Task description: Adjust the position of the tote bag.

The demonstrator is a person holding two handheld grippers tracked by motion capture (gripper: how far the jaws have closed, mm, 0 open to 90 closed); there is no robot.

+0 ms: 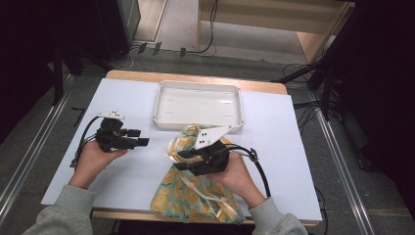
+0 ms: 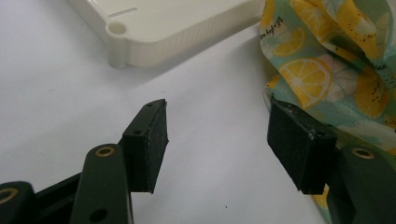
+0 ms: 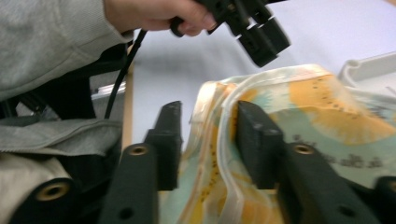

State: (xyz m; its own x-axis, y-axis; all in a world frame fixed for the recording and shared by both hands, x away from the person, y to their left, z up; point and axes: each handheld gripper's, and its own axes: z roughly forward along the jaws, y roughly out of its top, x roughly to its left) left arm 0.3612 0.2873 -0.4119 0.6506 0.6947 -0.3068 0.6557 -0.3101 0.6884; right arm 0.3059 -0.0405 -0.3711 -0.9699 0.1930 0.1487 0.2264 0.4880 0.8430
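Lemon-print bag (image 1: 195, 196) lies just in front of white tray (image 1: 198, 105), not yet inside. Right gripper (image 3: 205, 140) jaws parted around its rim; left gripper (image 2: 219, 140) spread, empty, beside tray.

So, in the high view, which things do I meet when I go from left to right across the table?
left gripper → right gripper, over the lemon-print bag. The white tray lies farther back and spans the middle, so it has no clear place in this order.
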